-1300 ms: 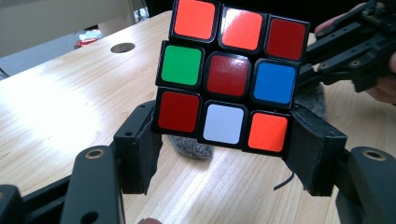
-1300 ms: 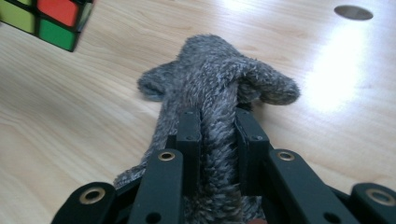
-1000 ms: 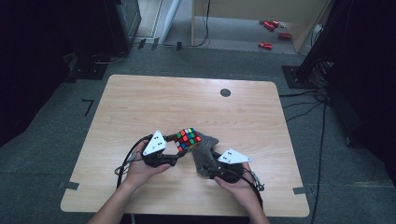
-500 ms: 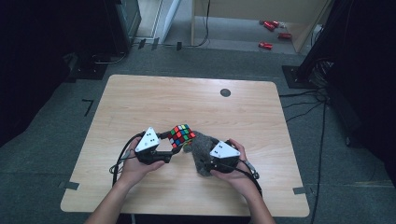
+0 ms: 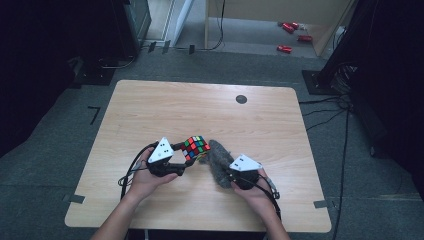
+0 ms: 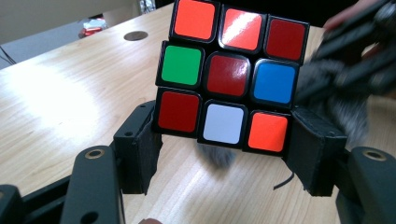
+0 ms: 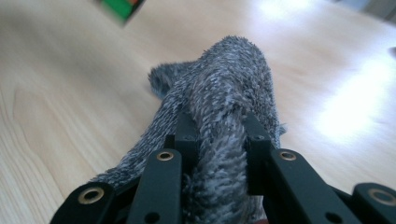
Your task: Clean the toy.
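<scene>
1. My left gripper (image 5: 186, 161) has its jaws clamped on the bottom row of the puzzle cube (image 5: 195, 148), one on each side, so the cube is lifted off the table (image 5: 150, 110). In the left gripper view the face toward me (image 6: 232, 74) shows red, orange, green, blue and white squares.
2. At three o'clock from the cube, touching or just beside it, is the grey cloth (image 5: 218, 162). My right gripper (image 5: 226, 176) has its jaws pinched narrow on a bunched fold of it (image 7: 219, 121); the loose end trails onto the wood.
3. I judge the step in hand to be wiping the cube with the cloth. The next move calls for pressing the cloth against the cube's right side and rubbing, while my left jaws hold the cube firm so it does not twist or slip.
4. The table is pale wood, with a dark round cap (image 5: 241, 99) at one o'clock from the cube.
5. Beyond lies grey floor (image 5: 60, 150), and red items (image 5: 285, 49) sit at the far right.
</scene>
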The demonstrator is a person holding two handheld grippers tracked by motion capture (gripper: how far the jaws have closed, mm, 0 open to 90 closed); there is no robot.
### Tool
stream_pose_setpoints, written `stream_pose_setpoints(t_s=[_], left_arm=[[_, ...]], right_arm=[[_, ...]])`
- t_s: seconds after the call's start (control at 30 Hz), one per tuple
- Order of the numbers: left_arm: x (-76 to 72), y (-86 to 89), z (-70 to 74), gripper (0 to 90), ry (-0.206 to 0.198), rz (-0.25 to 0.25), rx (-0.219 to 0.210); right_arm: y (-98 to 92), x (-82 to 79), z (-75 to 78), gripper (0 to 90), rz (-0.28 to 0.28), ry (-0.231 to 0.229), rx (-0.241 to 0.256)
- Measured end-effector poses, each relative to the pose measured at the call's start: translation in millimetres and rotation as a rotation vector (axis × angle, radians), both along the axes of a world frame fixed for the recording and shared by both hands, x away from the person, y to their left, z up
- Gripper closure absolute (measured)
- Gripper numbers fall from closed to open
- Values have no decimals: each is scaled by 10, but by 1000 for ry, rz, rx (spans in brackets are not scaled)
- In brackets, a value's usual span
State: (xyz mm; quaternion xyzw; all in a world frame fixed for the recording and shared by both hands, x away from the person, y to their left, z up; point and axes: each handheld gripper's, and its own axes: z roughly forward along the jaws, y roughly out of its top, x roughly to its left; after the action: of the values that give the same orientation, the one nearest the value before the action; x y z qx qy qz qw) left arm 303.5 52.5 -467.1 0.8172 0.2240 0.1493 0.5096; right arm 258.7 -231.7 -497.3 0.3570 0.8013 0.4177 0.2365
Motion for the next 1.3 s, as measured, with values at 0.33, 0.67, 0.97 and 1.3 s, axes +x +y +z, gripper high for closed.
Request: stream_pose_setpoints(t_s=[0.33,0.67,0.97,1.3], left_arm=[[-101,-296,-70,346,14,-58,119],[-274,-593,-54,346,9,-66,259],[-301,-601,-16,349,-27,-89,250],[-324,-601,23,349,-64,-56,277]], right_arm=[[-96,-275,546,748,-42,-121,186],[320,-403,505,739,25,-196,64],[228,-339,441,739,-84,-228,2],[387,-409,477,727,-44,-278,-63]])
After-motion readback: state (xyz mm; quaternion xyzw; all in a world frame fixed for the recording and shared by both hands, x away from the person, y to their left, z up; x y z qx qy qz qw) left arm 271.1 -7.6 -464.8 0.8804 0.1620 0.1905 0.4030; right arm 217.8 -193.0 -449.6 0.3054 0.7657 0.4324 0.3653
